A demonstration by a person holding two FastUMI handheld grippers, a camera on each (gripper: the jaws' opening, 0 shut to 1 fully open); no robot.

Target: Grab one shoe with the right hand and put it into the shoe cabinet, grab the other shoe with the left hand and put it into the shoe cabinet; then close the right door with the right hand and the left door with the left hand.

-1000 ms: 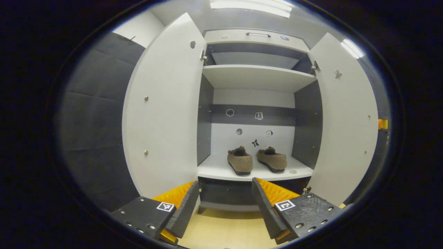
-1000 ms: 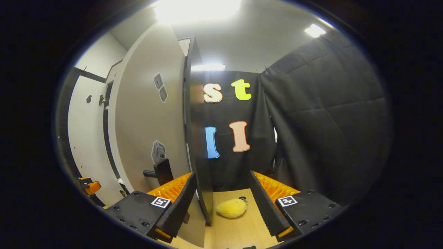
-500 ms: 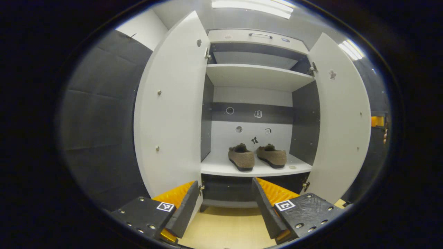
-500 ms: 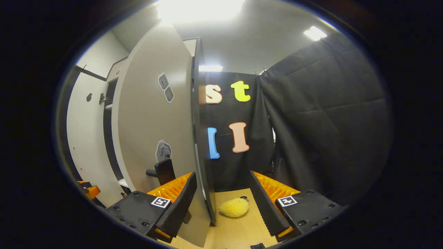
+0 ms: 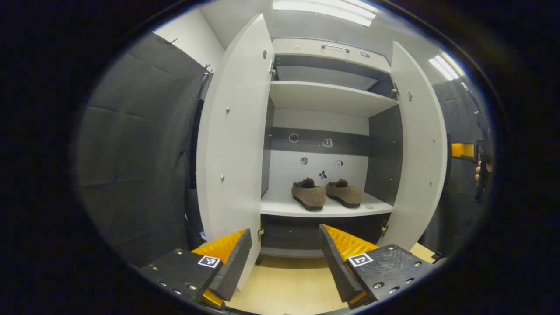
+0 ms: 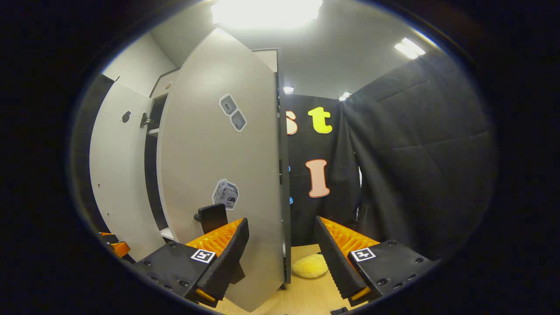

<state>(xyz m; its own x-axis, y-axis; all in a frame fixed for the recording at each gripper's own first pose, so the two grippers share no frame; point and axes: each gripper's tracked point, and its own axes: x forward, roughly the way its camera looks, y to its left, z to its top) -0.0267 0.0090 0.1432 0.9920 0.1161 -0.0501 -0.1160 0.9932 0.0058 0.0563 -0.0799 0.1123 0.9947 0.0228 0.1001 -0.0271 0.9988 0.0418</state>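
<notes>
Shoe cabinet: stands ahead in the left gripper view, both doors swung outward, interior shelves exposed.
Shoes: 2 brown fuzzy shoes side by side on the lower shelf, toes toward the camera; left shoe just beside right shoe, a narrow gap between them.
Left door: open, inner face toward the left gripper view, its lower edge just above the left finger of that gripper.
Right door: partly swung, outer face with 3 stickers fills the middle of the right gripper view; its free edge runs down between that gripper's 2 fingers. Same door seen from the inside in the left gripper view.
Door handle: dark, on the right door's outer face, just above the right gripper's left finger.
Left gripper: fingers spread wide, holding nothing, low in front of the cabinet base, over the wooden floor.
Right gripper: fingers spread wide, straddling the right door's edge; contact with the door cannot be told.
Yellow plush toy: lies on the floor beyond the door edge, between the right gripper's fingers in view.
</notes>
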